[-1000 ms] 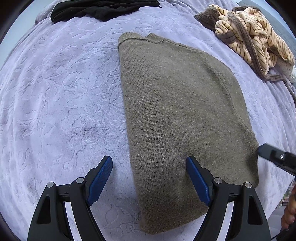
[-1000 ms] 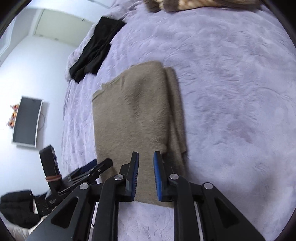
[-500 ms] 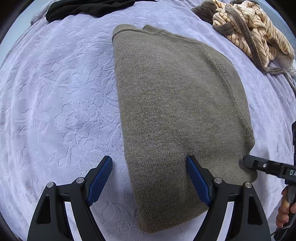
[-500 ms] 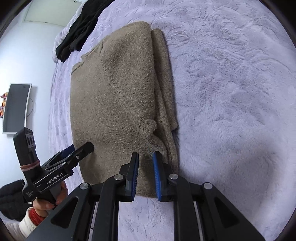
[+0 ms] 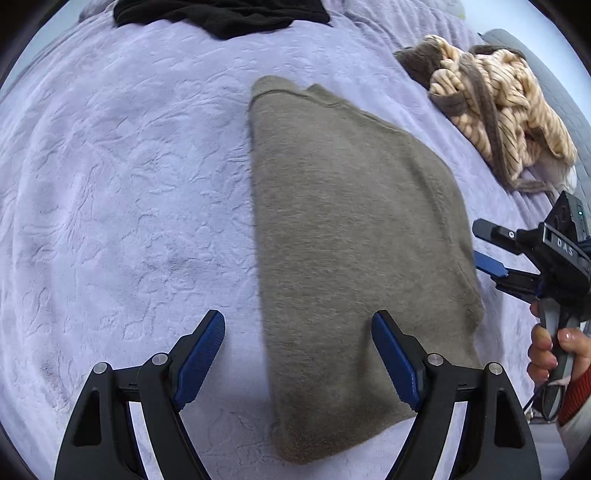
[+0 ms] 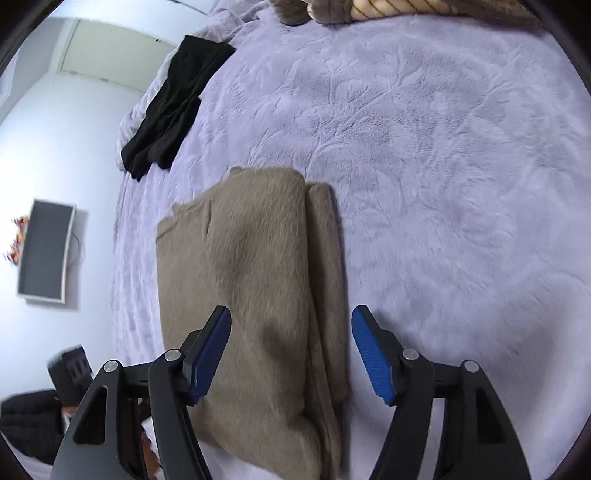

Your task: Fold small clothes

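A folded brown sweater lies flat on a lilac bedspread with a raised leafy pattern, filling the middle of the left wrist view and running from the upper centre down to the bottom edge. The left gripper hangs over its near end with the jaws spread wide and nothing between the pads; one blue pad sits over bare bedspread, the other over the sweater's cloth. In the right wrist view the same sweater takes up the lower centre, with a narrower folded strip showing along its right side. The right gripper has just been opening and now stands with its jaws well apart, straddling the sweater's right-hand part without pressing on it. That gripper also shows at the right edge of the left wrist view, just beside the sweater's right border, held by a hand at a red cuff. A black garment lies at the top of the left wrist view, and a crumpled striped garment sits at the upper right. In the right wrist view a dark screen hangs on the wall at the left.
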Demonstrator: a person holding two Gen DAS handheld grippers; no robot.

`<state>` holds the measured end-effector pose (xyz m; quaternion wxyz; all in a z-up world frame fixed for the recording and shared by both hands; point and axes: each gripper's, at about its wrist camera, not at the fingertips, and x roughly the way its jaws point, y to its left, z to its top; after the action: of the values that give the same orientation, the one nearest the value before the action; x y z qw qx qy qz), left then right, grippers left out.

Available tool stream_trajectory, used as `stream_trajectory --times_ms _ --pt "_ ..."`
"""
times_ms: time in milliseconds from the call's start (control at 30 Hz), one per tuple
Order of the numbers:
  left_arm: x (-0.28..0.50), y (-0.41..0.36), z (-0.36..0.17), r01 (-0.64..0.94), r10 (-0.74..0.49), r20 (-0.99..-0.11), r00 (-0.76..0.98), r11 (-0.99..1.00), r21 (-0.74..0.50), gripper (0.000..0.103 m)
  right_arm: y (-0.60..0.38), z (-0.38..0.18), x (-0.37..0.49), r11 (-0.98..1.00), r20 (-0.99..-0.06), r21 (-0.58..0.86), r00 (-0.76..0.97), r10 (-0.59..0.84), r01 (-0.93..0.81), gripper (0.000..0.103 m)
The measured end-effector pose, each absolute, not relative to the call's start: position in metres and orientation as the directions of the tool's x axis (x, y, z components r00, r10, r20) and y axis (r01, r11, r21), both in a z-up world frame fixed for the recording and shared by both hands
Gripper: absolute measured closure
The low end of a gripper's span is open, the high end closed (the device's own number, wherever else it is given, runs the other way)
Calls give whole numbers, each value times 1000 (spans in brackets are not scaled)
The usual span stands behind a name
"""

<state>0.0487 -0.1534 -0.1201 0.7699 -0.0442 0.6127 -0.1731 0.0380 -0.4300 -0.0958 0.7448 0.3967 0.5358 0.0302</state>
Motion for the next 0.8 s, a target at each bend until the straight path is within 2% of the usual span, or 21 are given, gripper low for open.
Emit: stream_trajectory --times_ms 67,100,233,333,433,600,700,767,800 --pt "51 -149 -123 201 -323 -928 184 937 -286 21 -431 -107 50 642 -751 657 416 514 394 51" --pt "51 -147 -124 199 -328 -927 183 935 -292 21 -430 -114 57 635 -752 658 395 527 406 76" --pt "49 -145 -124 209 -347 -920 182 928 -309 21 -433 -103 59 660 -745 664 396 537 353 90" --pt "48 -144 -130 211 -359 -920 158 922 -324 21 -437 -97 52 702 -769 629 396 501 333 94" --pt "51 -154 -133 203 -365 -920 144 921 -333 21 -445 -118 52 728 -821 566 352 450 388 94" --pt "50 -158 -134 216 -364 -921 136 919 -331 20 -455 -121 38 655 -778 627 388 495 422 93" --pt "52 -157 -134 208 -369 -920 130 918 -338 21 -456 -117 27 660 -785 619 365 501 426 92" --pt "52 -157 -134 208 -368 -921 131 918 -337 21 -463 -113 16 644 -768 640 377 518 419 85" --pt "52 -158 -134 210 -366 -921 132 918 -335 21 -465 -111 11 630 -755 655 388 528 417 62"
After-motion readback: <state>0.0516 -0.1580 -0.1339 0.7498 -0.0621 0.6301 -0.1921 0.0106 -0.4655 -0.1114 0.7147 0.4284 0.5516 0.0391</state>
